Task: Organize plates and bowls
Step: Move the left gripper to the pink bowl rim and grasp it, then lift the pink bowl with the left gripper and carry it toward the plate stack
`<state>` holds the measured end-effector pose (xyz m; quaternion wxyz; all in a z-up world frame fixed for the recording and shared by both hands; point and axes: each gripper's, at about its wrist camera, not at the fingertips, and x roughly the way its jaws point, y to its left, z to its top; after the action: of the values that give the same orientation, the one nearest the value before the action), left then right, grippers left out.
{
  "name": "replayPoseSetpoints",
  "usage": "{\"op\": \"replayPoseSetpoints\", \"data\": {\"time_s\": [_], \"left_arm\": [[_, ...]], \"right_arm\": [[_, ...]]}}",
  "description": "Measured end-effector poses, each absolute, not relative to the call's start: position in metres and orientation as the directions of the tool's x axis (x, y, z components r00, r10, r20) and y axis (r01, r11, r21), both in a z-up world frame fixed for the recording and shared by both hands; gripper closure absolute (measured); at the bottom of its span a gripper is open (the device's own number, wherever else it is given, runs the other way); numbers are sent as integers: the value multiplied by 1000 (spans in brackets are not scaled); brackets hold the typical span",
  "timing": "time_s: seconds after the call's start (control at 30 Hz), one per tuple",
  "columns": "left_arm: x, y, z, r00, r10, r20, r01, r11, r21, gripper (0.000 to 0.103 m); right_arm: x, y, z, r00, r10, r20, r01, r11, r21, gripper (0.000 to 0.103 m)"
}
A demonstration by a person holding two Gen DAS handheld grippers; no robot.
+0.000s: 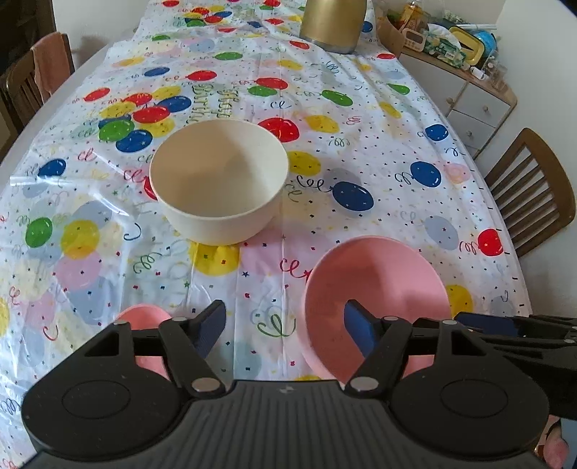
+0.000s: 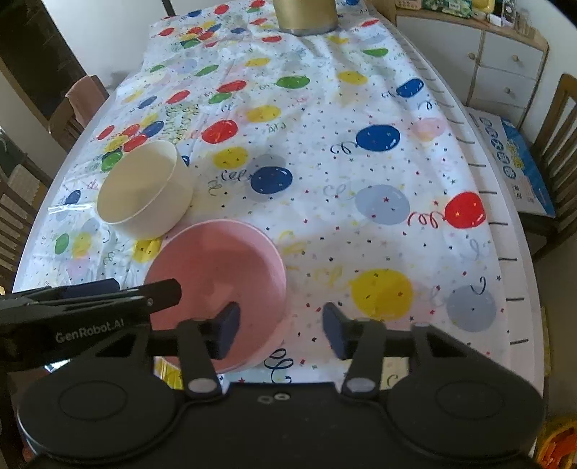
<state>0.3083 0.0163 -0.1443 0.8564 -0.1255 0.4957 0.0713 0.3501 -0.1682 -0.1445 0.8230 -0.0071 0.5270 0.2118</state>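
A pink bowl [image 1: 375, 288] [image 2: 216, 267] stands upright near the table's front edge on the balloon tablecloth. My left gripper [image 1: 286, 324] is open and straddles the bowl's left rim, one blue pad inside and one outside, neither touching. My right gripper [image 2: 281, 326] is open astride the right rim in the same way, with a gap on both sides of the wall. Behind and to the left sits an empty cream bowl [image 1: 220, 180] [image 2: 144, 191]. A second pink dish [image 1: 144, 317] shows at lower left, mostly hidden behind my left gripper.
A gold canister [image 1: 331, 25] [image 2: 306, 14] stands at the table's far end. Wooden chairs [image 1: 530, 191] [image 2: 555, 151] line both sides, one bearing a blue box [image 2: 519, 162]. A cluttered sideboard [image 1: 468, 97] stands at the right.
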Motion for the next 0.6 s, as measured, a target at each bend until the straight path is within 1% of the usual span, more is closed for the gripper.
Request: {"op": "replayPoseSetpoints", "data": {"time_s": [0.03, 0.07, 0.1, 0.13, 0.17, 0.2, 0.23, 0.37, 0.47, 0.6], "left_arm": [[309, 15, -145, 497, -4, -868, -245, 959, -144, 43], [310, 15, -145, 493, -7, -870, -245, 958, -146, 53], [311, 14, -146, 488, -10, -873, -247, 958, -149, 58], [311, 14, -148, 479, -14, -878, -249, 957, -151, 66], [313, 13, -149, 472, -17, -881, -251, 956, -153, 69], [313, 13, -150, 467, -19, -884, -254, 955, -154, 70], [313, 12, -151, 464, -19, -886, -258, 954, -155, 72], [311, 12, -154, 459, -29, -888, -269, 948, -170, 86], [309, 10, -154, 462, -35, -886, -271, 946, -178, 92], [305, 9, -152, 462, -29, -886, -274, 946, -173, 92]], "right_arm": [[351, -168, -146, 350, 341, -872, -350, 912, 217, 62], [352, -168, -146, 347, 339, -874, -343, 914, 218, 67], [352, -168, -147, 344, 338, -876, -338, 915, 220, 71], [352, -168, -148, 341, 336, -878, -334, 916, 221, 74], [352, -168, -149, 338, 334, -880, -331, 917, 221, 77], [352, -167, -149, 336, 330, -882, -326, 919, 220, 81], [352, -167, -149, 334, 325, -885, -322, 921, 217, 82], [352, -165, -149, 325, 326, -888, -311, 923, 225, 92], [350, -161, -148, 331, 306, -893, -306, 930, 205, 92], [346, -160, -147, 330, 300, -895, -300, 932, 202, 93]]}}
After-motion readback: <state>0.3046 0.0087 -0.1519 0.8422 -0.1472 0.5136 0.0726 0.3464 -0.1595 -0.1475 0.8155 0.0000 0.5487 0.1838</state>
